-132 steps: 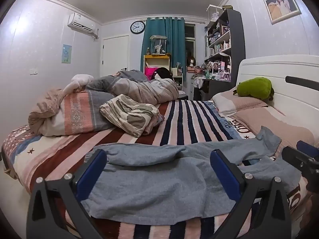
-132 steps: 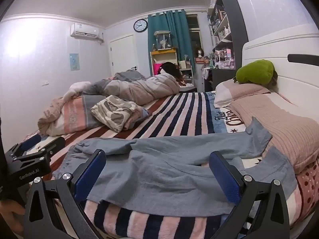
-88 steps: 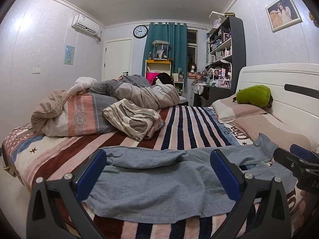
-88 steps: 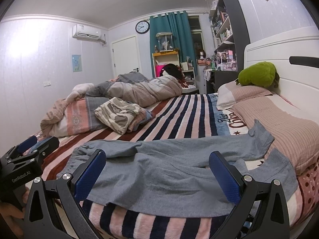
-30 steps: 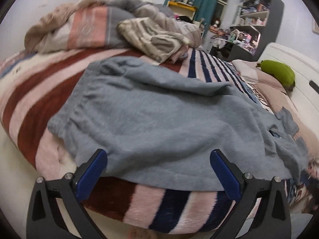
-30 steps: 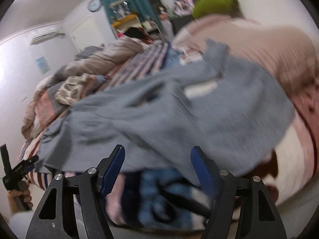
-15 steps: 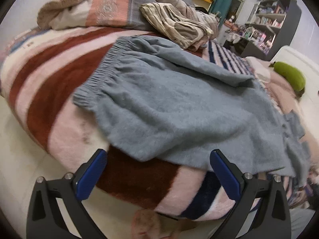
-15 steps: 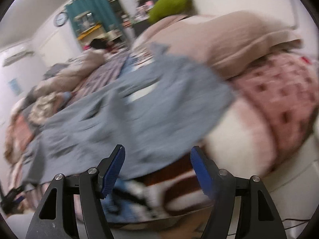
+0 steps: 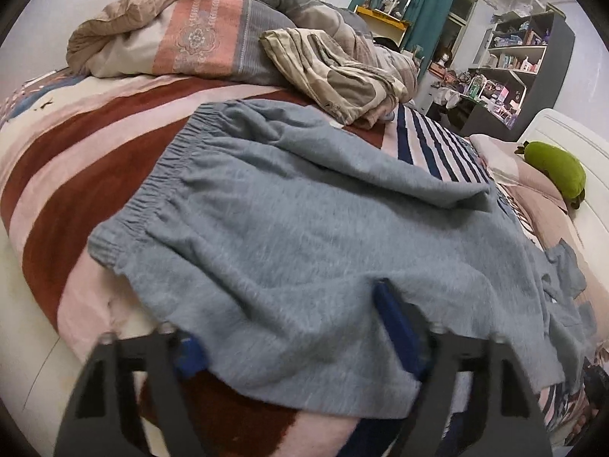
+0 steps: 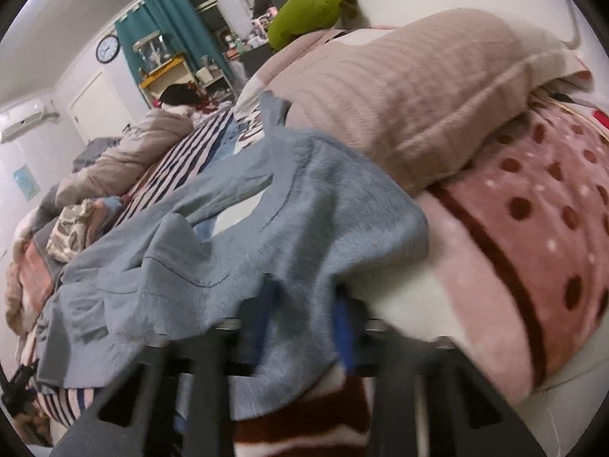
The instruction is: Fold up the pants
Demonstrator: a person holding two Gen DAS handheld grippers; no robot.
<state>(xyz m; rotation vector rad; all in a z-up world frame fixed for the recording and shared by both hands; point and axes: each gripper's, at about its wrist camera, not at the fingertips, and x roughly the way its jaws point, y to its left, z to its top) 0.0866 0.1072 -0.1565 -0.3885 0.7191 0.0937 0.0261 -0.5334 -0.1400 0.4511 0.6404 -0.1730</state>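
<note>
A: Any writing you can read?

B: Only scraps. On the bed (image 10: 533,236) cover, just past the gray pants (image 9: 304,228), there is dark script lettering near the pillow (image 10: 418,87), but the cloth covers most of it and I cannot make out a word. The wall clock (image 10: 107,48) is too small to read.

A: Where do the pants lie?

B: Spread along the near edge of the bed, waistband toward the heap of blankets (image 9: 182,38), leg ends toward the pillow.

A: And the left hand-held gripper (image 9: 289,327)?

B: Its blue fingers straddle the near hem of the seat, half buried in cloth; whether they pinch it I cannot tell.

A: The right hand-held gripper (image 10: 304,320)?

B: Blurred. The leg end drapes over and between its fingers, hiding the tips, so its grip is also unclear.
</note>
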